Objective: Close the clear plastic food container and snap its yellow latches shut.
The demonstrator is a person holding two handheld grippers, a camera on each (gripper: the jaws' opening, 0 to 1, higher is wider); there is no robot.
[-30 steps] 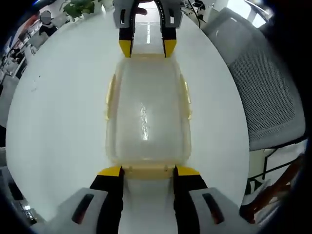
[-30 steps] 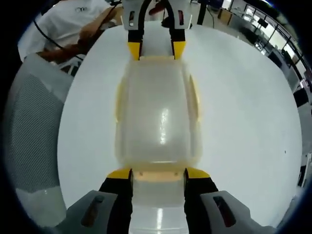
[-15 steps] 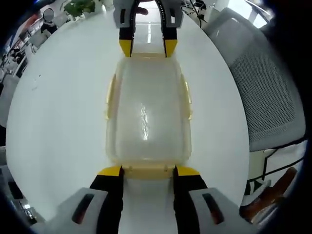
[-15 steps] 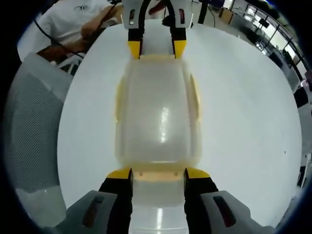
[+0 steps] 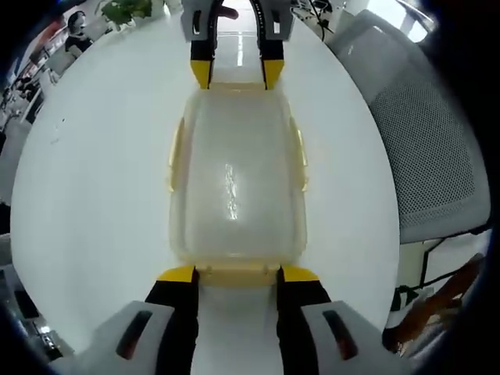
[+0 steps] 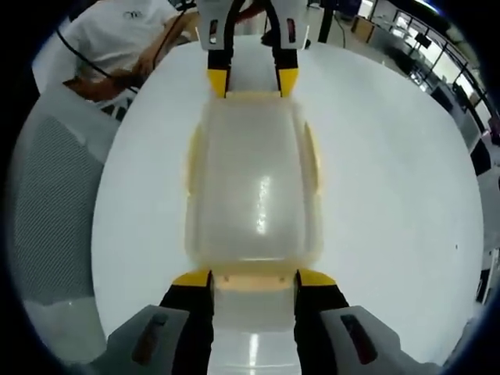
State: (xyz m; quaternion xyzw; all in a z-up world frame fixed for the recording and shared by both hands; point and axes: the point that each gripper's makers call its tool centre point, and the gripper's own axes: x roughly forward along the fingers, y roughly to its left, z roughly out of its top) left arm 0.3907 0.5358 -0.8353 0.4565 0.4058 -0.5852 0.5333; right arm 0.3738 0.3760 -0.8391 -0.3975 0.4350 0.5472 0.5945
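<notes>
Between the yellow-tipped fingers of the two grippers, the clear plastic food container [image 5: 234, 180] lies lengthwise on the glossy white table [image 5: 94, 180], its lid down. At its near end in the left gripper view, the left gripper [image 5: 233, 273] has its jaws spread to either side of a pale yellow end latch [image 5: 234, 275], fingertips touching the container's edge. At the opposite end, the right gripper [image 6: 254, 278] stands likewise, jaws parted beside its own end latch. Yellow side latches [image 5: 299, 160] hang along the long edges. A grey mesh office chair [image 5: 426, 141] stands beside the table.
</notes>
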